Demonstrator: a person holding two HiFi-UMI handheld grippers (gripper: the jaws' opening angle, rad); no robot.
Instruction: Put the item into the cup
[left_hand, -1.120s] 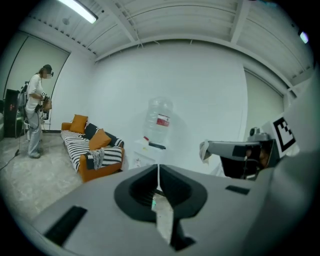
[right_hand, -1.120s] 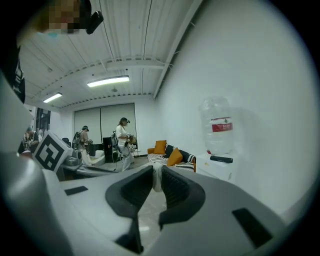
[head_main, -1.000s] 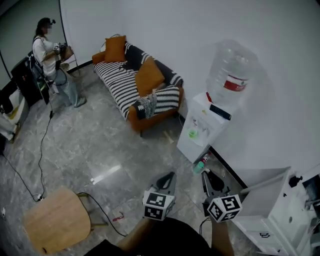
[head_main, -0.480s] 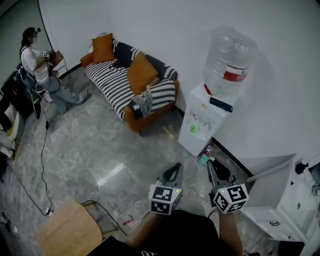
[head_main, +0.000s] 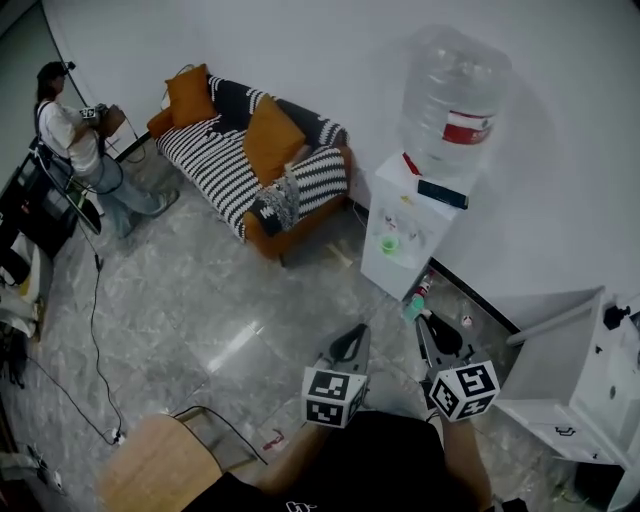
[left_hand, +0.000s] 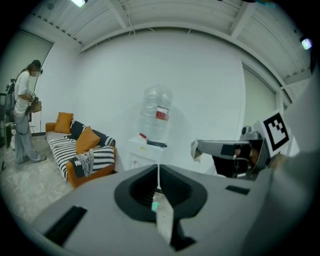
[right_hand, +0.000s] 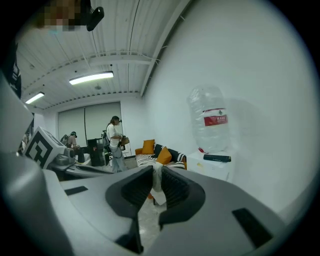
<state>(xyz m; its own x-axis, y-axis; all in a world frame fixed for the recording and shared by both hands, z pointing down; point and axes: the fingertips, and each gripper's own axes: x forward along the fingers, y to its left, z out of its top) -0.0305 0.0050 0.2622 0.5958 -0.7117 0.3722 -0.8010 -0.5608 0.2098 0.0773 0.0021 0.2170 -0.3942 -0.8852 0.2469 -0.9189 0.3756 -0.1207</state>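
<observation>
Wad (right_hand: 157, 181): white, crumpled, pinched in right gripper (right_hand: 156, 170)
Left gripper (left_hand: 158, 169): matte grey jaws pressed flat together

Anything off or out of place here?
Only minor clutter: a small bottle and a teal item sit on the floor by the water dispenser. No spill or damage visible. The right gripper is shut on a small white item; the left gripper is shut, empty.

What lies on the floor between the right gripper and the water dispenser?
Head view: a teal object and a red-topped bottle lie between right gripper and water dispenser.
</observation>
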